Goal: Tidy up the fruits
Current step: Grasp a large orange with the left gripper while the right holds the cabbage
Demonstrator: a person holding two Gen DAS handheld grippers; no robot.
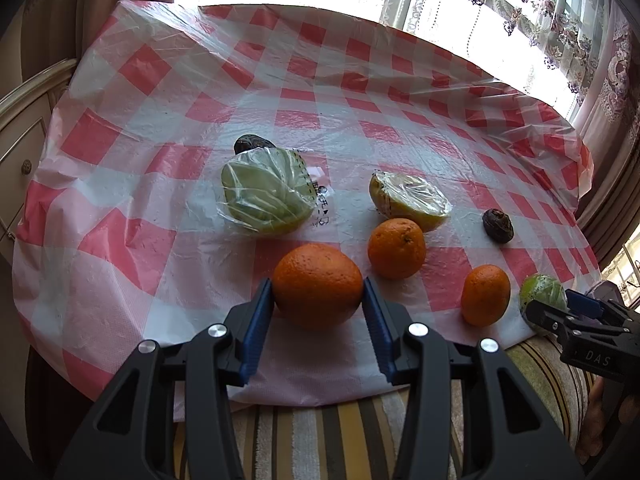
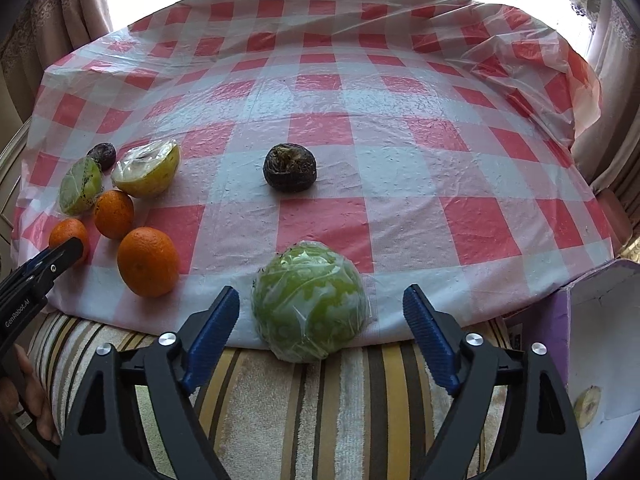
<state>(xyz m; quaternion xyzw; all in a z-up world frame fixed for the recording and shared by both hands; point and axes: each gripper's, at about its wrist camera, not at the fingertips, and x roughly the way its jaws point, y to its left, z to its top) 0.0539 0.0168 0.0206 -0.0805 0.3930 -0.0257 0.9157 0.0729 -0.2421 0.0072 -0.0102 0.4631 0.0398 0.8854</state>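
My left gripper (image 1: 318,294) is shut on a big orange (image 1: 318,285) that rests on the checked tablecloth (image 1: 160,80); it also shows in the right wrist view (image 2: 69,235). Two smaller oranges (image 1: 397,248) (image 1: 485,295) lie to its right. A wrapped green half fruit (image 1: 266,192), a wrapped yellow half fruit (image 1: 408,201) and two dark wrinkled fruits (image 1: 253,143) (image 1: 497,220) lie behind. My right gripper (image 2: 320,306) is open around a wrapped green fruit (image 2: 311,300) at the table's near edge, pads apart from it.
A striped towel (image 2: 320,400) covers the seat under the near table edge. A purple and white box (image 2: 600,328) stands at the right. A cabinet (image 1: 24,152) stands left of the table. Curtains and a bright window are behind.
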